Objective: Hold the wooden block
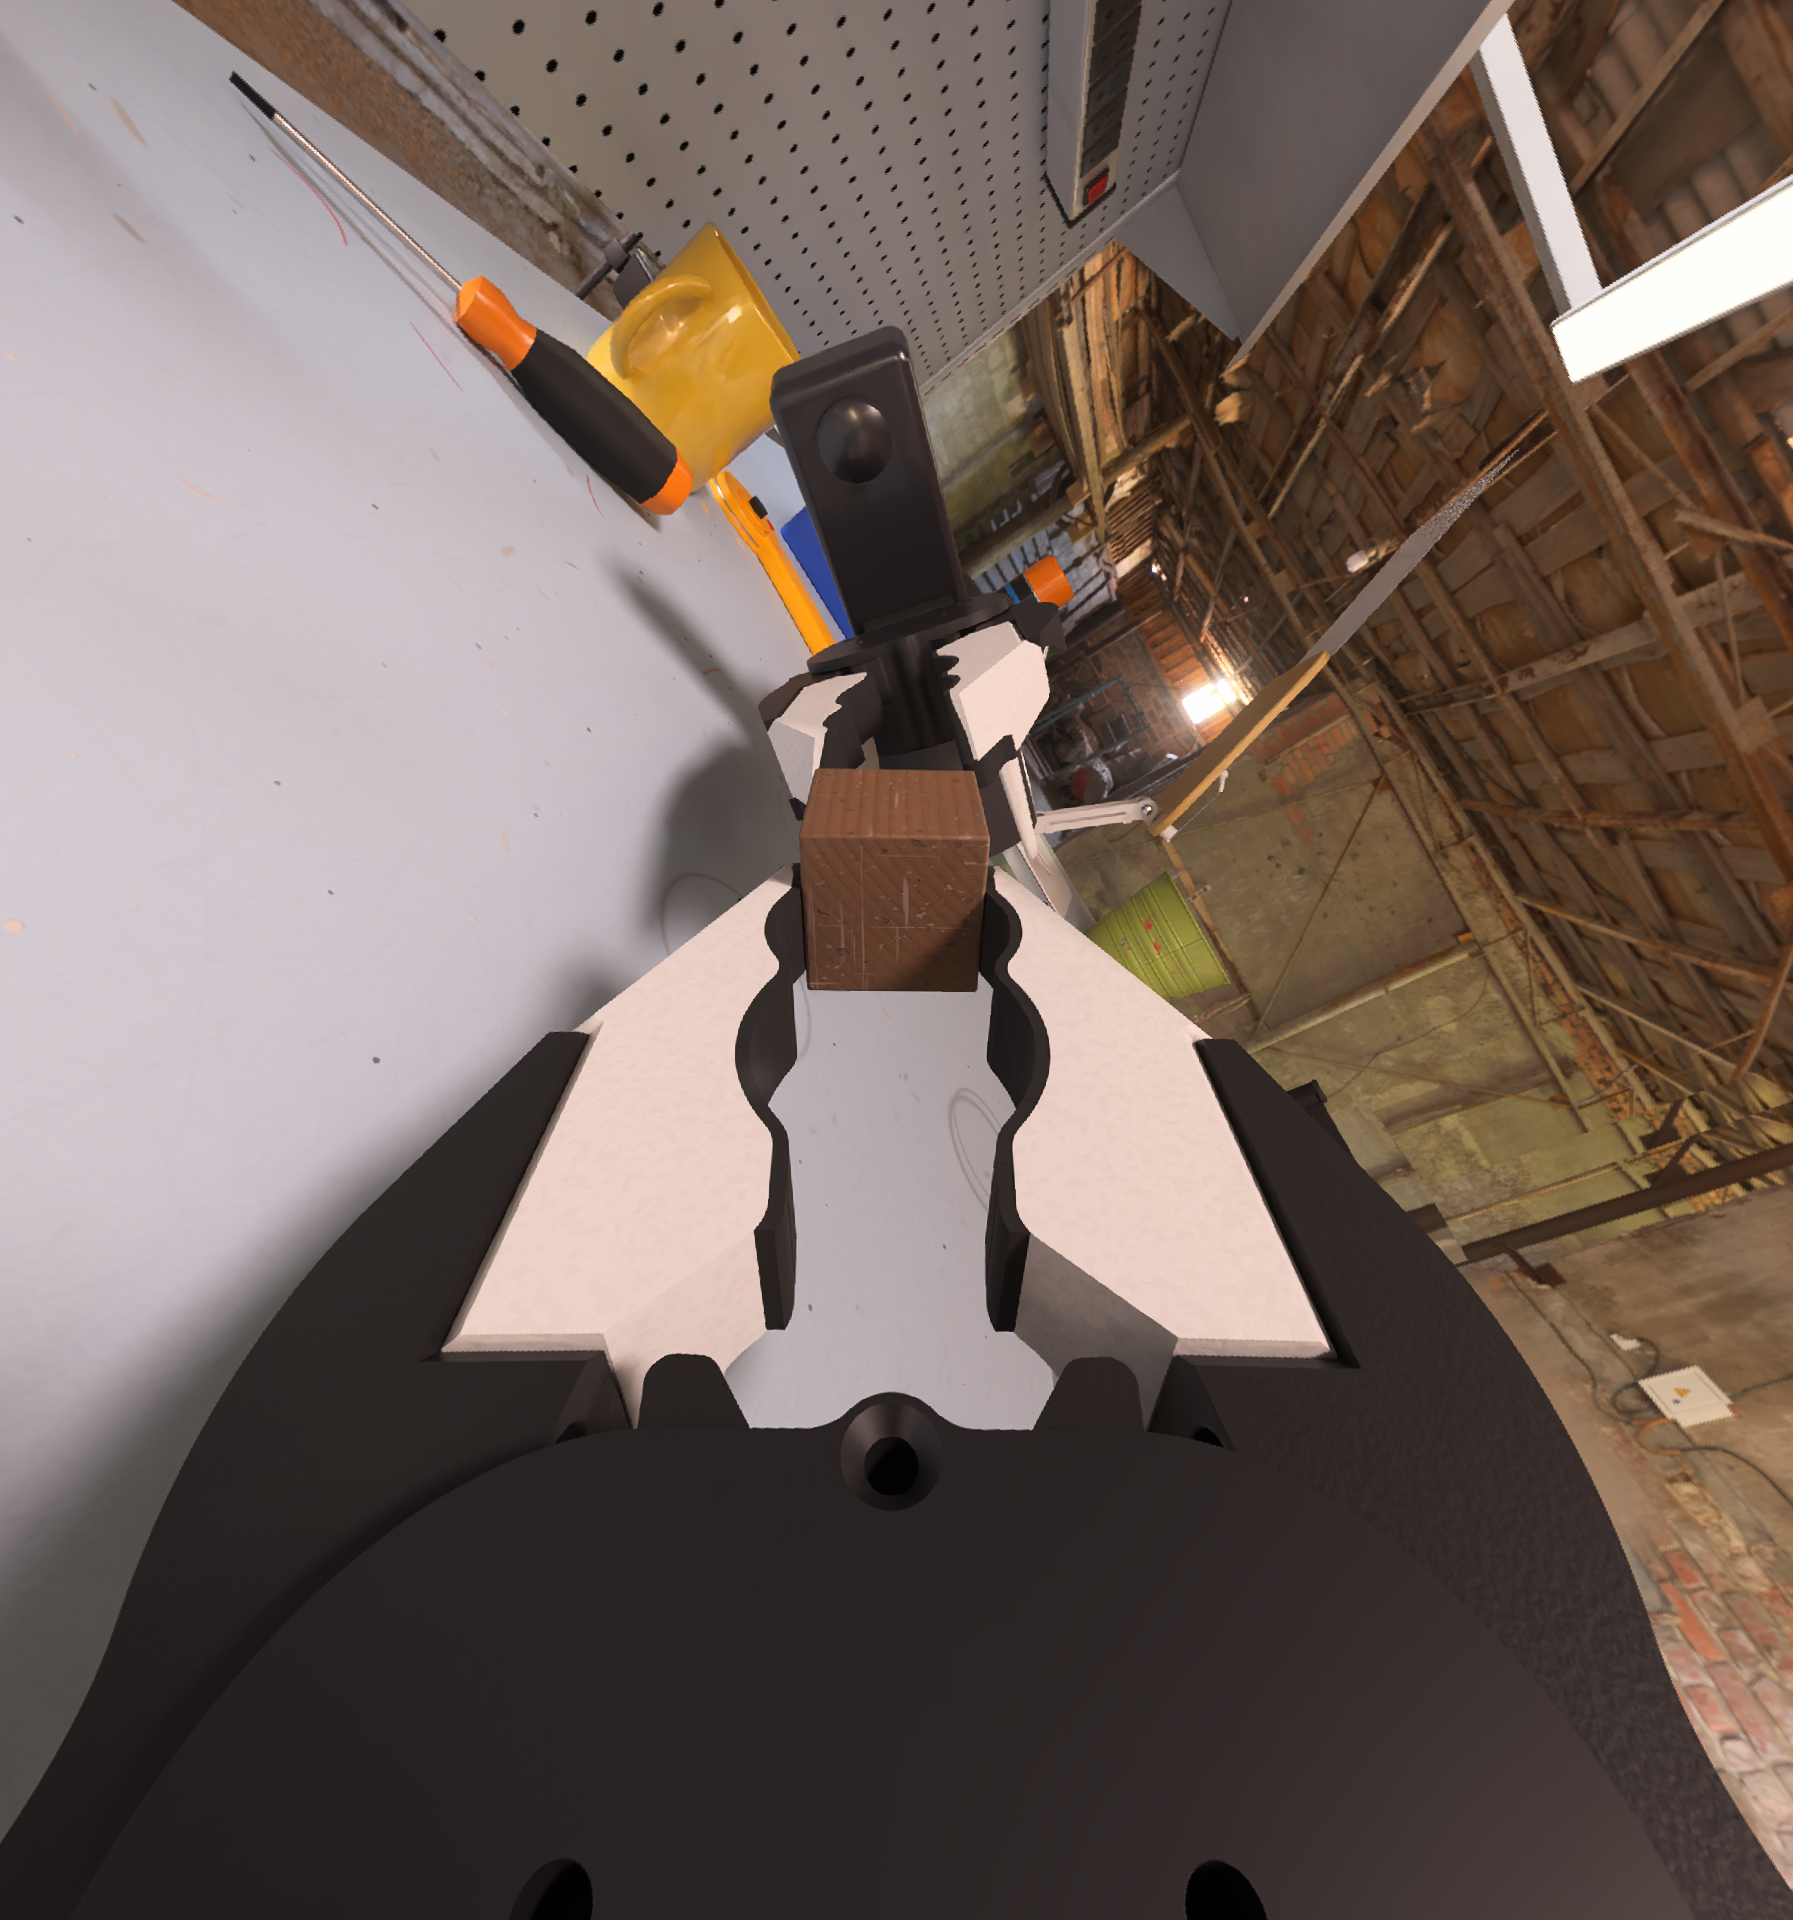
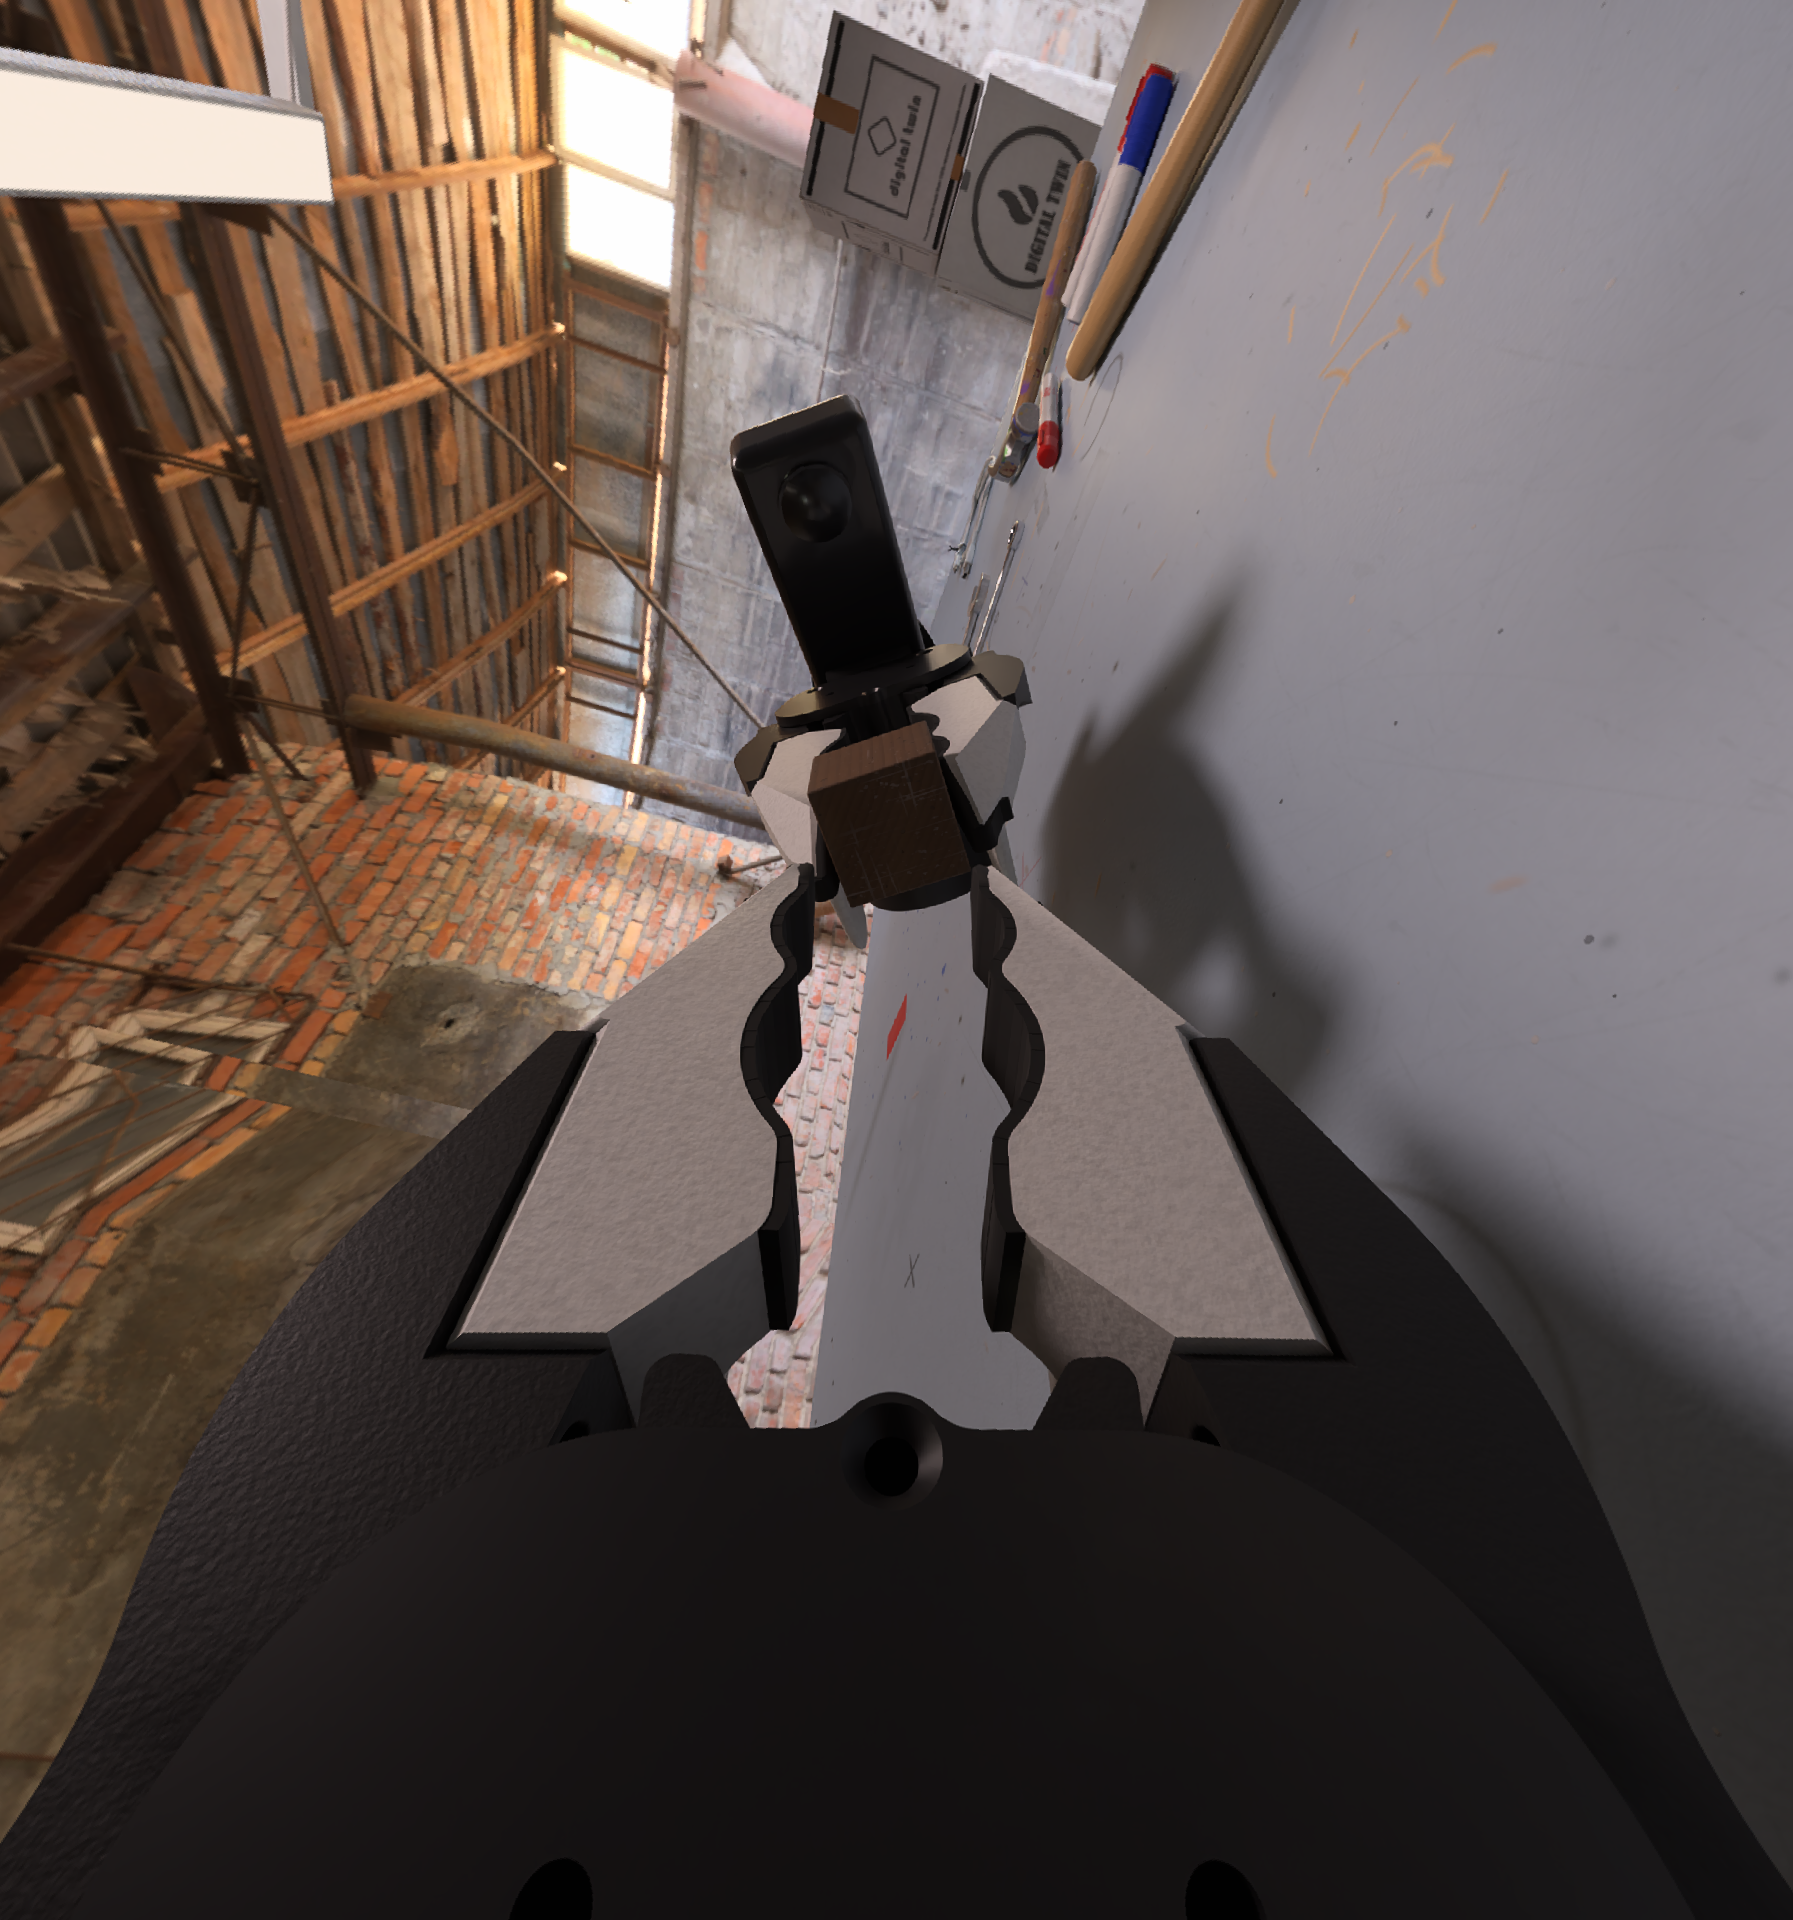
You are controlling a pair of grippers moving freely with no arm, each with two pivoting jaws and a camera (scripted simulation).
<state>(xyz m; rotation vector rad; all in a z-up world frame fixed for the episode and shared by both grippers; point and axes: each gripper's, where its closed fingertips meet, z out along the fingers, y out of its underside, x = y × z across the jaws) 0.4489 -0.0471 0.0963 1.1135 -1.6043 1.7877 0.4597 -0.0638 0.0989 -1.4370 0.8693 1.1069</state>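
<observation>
The wooden block is a brown cube held in the air beside the grey tabletop. My left gripper is shut on it, with both dark pads against its sides. My right gripper faces the left one from the opposite side. Its fingertips close on the near end of the block at the same narrow width. Each gripper shows beyond the block in the other's view, the right gripper in the left wrist view and the left gripper in the right wrist view.
An orange-and-black screwdriver and a yellow mug lie by the pegboard. In the right wrist view a wooden rod, markers, small tools and two cardboard boxes sit at the table's far end.
</observation>
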